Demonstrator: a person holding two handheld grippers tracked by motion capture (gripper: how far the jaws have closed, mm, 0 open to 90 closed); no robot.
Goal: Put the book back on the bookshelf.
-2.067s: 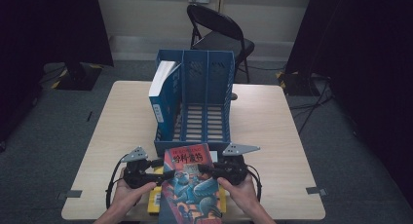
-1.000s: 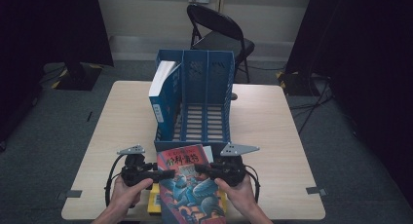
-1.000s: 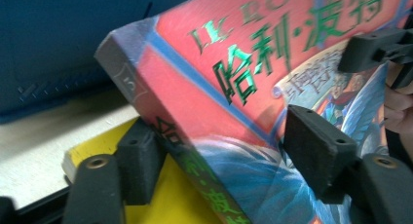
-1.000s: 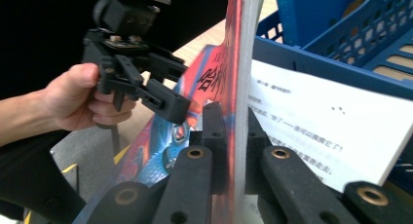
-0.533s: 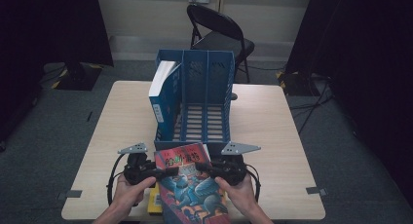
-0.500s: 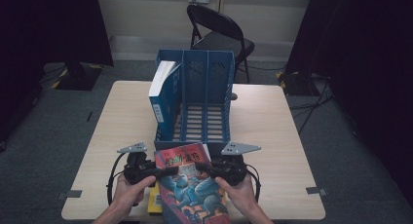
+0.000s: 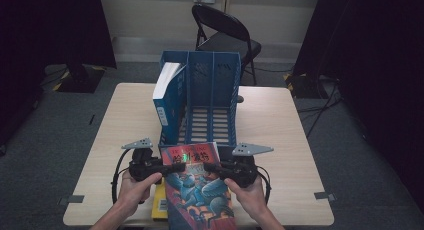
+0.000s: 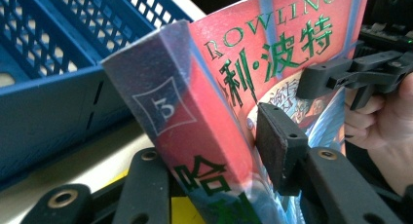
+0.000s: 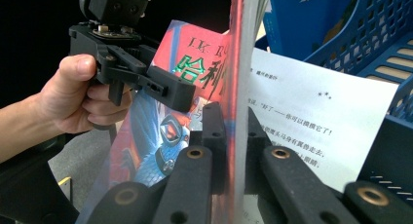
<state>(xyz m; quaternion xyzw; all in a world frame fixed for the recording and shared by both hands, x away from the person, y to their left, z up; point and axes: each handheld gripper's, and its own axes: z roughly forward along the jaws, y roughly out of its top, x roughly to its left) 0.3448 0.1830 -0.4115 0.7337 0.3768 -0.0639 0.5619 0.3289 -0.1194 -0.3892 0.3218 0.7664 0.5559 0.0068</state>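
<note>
A book with a red and blue cover [image 7: 195, 187] is tilted up over the table's near edge, between both grippers. My left gripper [image 7: 167, 166] holds its spine side. In the left gripper view the jaws have just been closing, and the gripper [image 8: 209, 151] now has one pad [image 8: 275, 141] pressed on the cover [image 8: 219, 87] and the other jaw under the spine. My right gripper [image 7: 210, 166] is shut on the thin front cover's edge [image 9: 234, 63]; a printed page [image 9: 302, 107] shows behind it.
A blue slotted file rack [image 7: 212, 85] stands mid-table just beyond the book, with a blue book [image 7: 167, 97] upright in its left slot. A yellow book [image 7: 160, 207] lies under the held one. A folding chair [image 7: 225, 35] stands behind the table [image 7: 280, 125].
The left gripper's jaws have closed onto the book's spine side. The book's far end has lifted slightly off the table. The right gripper keeps its hold.
</note>
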